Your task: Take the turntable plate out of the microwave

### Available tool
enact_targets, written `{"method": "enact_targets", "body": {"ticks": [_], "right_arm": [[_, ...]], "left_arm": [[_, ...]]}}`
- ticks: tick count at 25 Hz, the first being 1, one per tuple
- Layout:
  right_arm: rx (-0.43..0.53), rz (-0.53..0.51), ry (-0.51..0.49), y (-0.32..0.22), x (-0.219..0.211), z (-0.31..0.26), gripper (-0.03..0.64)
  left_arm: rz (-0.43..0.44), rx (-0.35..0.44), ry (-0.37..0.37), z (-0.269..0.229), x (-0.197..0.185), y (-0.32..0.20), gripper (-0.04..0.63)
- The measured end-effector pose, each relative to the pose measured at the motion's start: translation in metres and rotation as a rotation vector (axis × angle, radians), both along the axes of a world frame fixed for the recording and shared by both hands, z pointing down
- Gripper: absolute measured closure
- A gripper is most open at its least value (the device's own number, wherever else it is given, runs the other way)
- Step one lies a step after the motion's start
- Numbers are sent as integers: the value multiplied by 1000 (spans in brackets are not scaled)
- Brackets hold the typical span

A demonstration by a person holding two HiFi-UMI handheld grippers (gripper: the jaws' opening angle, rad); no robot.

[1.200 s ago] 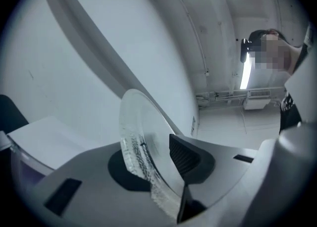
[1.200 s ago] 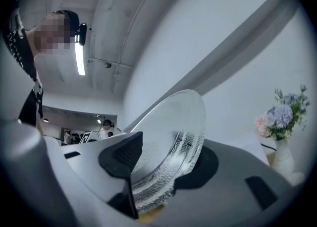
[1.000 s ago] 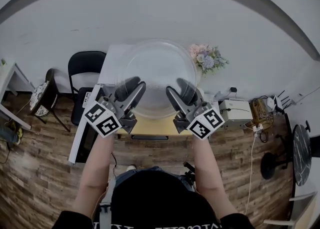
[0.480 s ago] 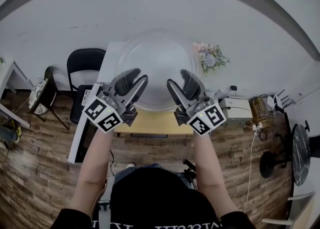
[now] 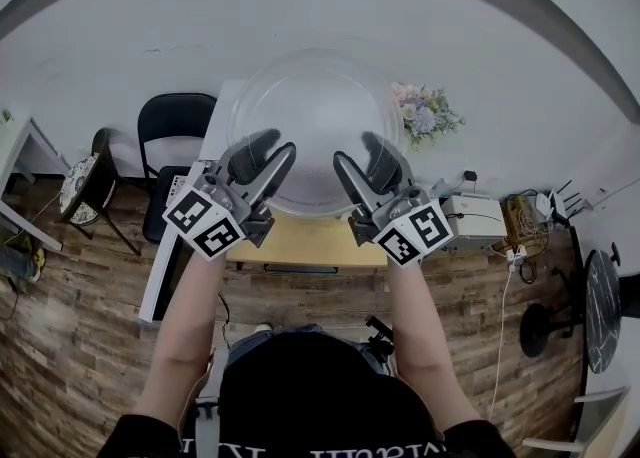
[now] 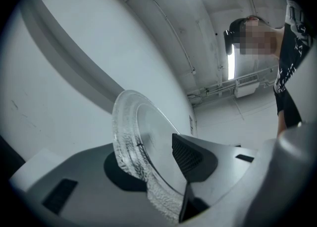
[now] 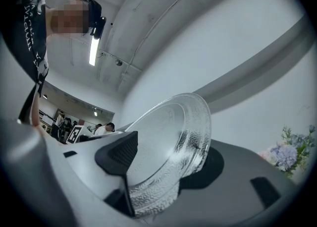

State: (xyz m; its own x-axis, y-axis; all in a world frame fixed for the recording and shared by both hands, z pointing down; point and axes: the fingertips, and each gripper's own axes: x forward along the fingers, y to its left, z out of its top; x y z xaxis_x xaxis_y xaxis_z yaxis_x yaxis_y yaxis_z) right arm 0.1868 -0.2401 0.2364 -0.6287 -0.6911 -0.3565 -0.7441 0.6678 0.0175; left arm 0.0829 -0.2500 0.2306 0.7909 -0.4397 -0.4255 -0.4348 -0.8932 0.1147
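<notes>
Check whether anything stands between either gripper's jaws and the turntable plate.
Nothing visible does. The left gripper and right gripper each grip the rim of the turntable plate directly. The right gripper's jaws have just been opening slightly, with the plate between them.

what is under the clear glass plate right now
Under the clear round glass turntable plate lie the white microwave's top and a yellow wooden tabletop edge. Seen through the glass, the top is only a pale blur.
</notes>
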Motion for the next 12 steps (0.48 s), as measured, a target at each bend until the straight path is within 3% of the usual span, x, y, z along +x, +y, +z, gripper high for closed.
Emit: {"method": "enact_targets", "body": {"ticks": [12], "right_arm": [[12,10,2,3,-4,-8,351]], "left_arm": [[3,2,-3,-8,-4,2,454]]}}
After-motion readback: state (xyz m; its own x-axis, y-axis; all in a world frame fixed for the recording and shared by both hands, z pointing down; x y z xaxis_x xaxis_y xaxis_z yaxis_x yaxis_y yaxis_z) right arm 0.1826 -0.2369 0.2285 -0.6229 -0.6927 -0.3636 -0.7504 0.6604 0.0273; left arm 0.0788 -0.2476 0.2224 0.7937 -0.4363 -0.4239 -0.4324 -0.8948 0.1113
